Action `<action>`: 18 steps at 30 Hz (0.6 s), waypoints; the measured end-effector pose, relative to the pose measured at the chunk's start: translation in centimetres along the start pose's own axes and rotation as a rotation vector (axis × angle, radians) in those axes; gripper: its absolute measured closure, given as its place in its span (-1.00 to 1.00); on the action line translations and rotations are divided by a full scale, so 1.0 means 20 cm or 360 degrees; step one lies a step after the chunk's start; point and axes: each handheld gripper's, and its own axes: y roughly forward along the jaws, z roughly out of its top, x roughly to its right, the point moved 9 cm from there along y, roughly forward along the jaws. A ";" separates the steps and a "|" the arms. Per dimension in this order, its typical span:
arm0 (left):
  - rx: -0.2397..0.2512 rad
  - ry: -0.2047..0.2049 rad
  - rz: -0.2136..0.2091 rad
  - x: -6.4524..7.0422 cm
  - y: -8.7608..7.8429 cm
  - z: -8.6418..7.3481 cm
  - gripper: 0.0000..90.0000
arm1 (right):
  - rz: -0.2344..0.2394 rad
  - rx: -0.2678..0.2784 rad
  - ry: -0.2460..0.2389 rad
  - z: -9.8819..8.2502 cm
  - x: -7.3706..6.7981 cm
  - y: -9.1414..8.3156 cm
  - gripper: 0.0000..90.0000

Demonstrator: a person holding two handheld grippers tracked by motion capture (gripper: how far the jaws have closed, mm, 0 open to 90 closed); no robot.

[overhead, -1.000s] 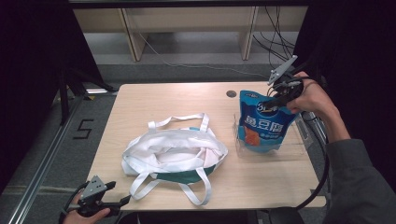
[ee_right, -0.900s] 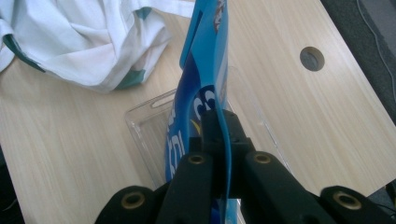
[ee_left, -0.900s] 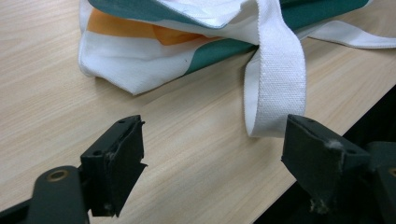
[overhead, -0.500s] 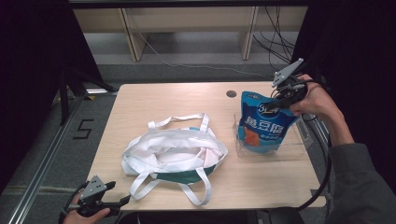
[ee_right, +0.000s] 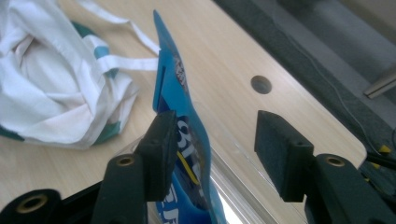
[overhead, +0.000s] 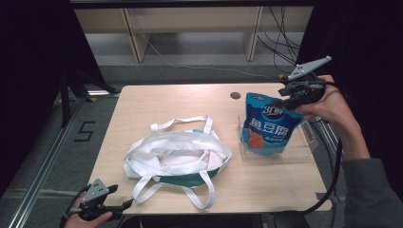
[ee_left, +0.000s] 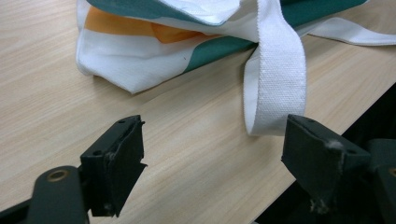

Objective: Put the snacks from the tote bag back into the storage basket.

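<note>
A blue snack pouch point(overhead: 268, 128) stands upright in a clear plastic tray point(overhead: 304, 147) at the right of the table. My right gripper point(overhead: 285, 101) is at the pouch's top right corner. Its jaws have just been opening; in the right gripper view the pouch's top edge point(ee_right: 187, 140) still lies between them, close to the left jaw and apart from the right one, so my right gripper point(ee_right: 215, 126) is open. A white and green tote bag point(overhead: 176, 152) lies mid-table. My left gripper point(overhead: 126, 204) stands open at the table's front edge, just short of a bag strap point(ee_left: 275, 79).
A round cable hole point(overhead: 235, 95) sits in the tabletop behind the pouch. The bag's straps point(overhead: 199, 190) trail toward the front edge. Shelves and cables stand beyond the far edge. Bare wood lies left of the bag point(overhead: 119, 123).
The right gripper's jaws have opened off the pouch's top and the hand has shifted slightly right. The pouch stays upright in the tray. The left gripper has not moved.
</note>
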 end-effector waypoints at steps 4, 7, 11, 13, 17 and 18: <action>0.0048 -0.0052 -0.0003 0.01 0.01 0.01 -0.55 | -0.0028 0.0051 0.0080 -0.03 0.00 -0.06 -0.05; 0.0046 -0.0052 0.0003 0.01 0.01 0.01 -0.55 | -0.0009 0.0039 0.0152 -0.09 -0.01 -0.10 -0.16; -0.0020 0.0013 0.0016 -0.01 -0.01 -0.01 -0.55 | -0.0006 0.0057 0.0236 -0.17 -0.03 -0.14 -0.23; -0.0017 0.0004 0.0017 -0.01 -0.01 -0.01 -0.55 | -0.0019 0.0081 0.0254 -0.21 -0.04 -0.15 -0.28; 0.0008 -0.0018 0.0019 -0.01 0.00 0.00 -0.55 | -0.0034 0.0132 0.0259 -0.27 -0.07 -0.18 -0.30; 0.0003 -0.0015 0.0021 -0.01 0.00 0.00 -0.55 | -0.0049 0.0147 0.0273 -0.31 -0.07 -0.20 -0.30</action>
